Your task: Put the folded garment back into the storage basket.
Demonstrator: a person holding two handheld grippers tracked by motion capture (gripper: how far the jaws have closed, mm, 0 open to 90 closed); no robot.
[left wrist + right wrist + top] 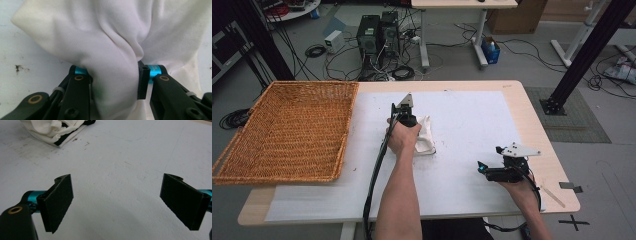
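Note:
A crumpled white cloth (426, 136) lies near the middle of the white table sheet (472, 120). My left gripper (411, 124) points down onto it, under the person's left hand. In the left gripper view the cloth (112, 47) is bunched into a thick fold between the two black jaws, and the pads (143, 80) press into it from both sides, so my left gripper (113, 81) is shut on it. My right gripper (482, 169) rests low at the front right, pointing left. Its pads (58, 202) stand wide apart, open, over bare sheet. The cloth (50, 130) lies far off at the upper left.
A large wicker basket (343, 125) sits at the table's left, hanging over the edge. A thin flat stick (554, 196) lies by the front right corner. Computer towers (377, 35) and cables stand on the floor beyond the table.

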